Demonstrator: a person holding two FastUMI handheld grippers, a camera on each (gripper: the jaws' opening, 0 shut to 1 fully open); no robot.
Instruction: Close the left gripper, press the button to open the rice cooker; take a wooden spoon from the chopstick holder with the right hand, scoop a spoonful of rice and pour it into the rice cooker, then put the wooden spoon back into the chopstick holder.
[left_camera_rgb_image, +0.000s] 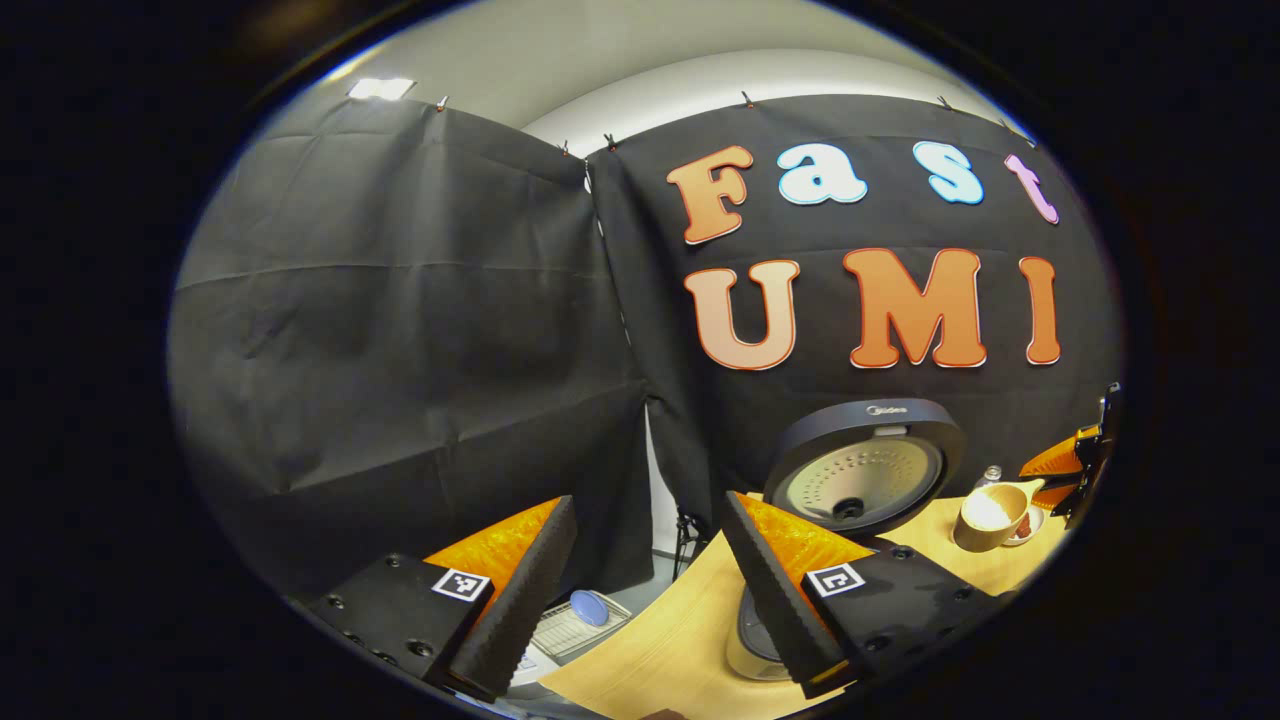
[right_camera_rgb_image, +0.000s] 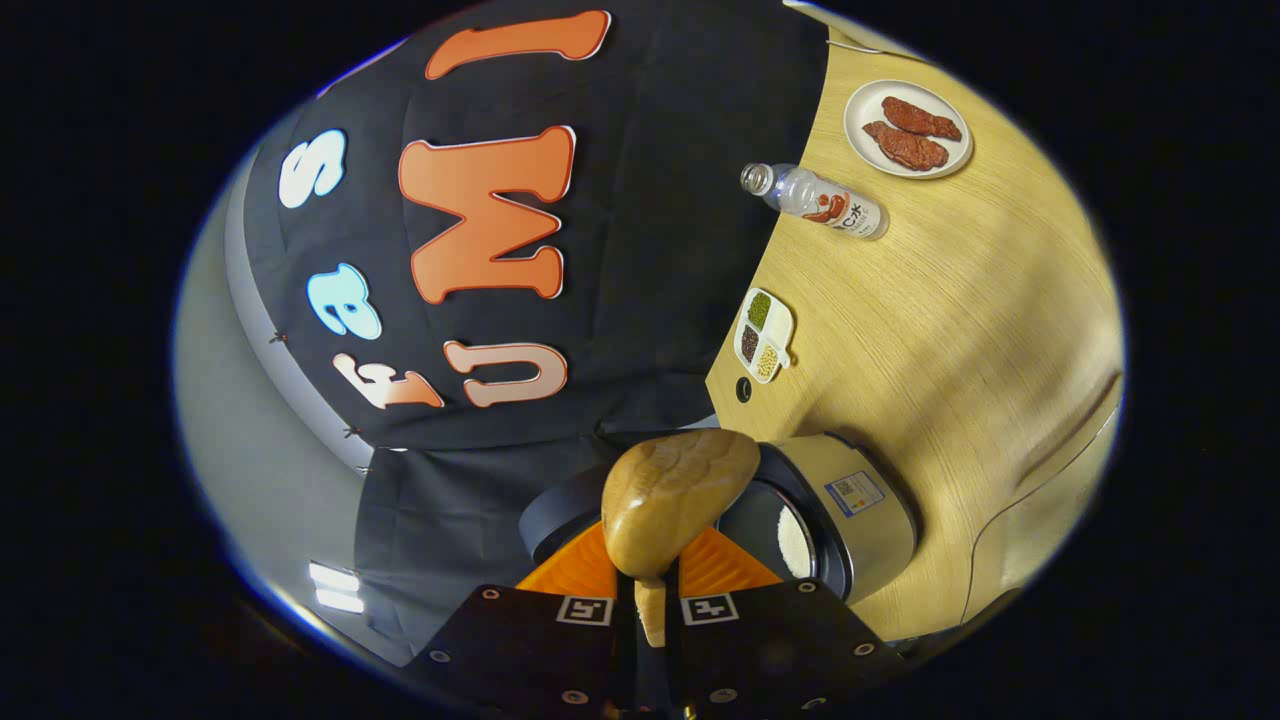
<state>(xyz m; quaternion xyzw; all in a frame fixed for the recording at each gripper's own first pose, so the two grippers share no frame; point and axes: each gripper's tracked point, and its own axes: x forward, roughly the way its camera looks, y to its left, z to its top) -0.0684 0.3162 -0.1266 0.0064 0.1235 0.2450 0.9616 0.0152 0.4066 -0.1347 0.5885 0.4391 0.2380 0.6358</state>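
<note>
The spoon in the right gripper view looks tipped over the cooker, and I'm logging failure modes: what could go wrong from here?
1. The spoon is rolled over the open cooker, near its edge; rice might miss the pot and land on the table.
2. The right claw pinches only the thin handle, so the spoon could twist or slip.
3. The raised lid stands close behind the spoon; a bump may knock it.

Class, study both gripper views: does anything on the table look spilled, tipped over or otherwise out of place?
Nothing looks spilled or damaged. The bottle only seems to lie flat because the right gripper view is rolled sideways. The rice cooker is open, and the right gripper holds the wooden spoon over it.
</note>
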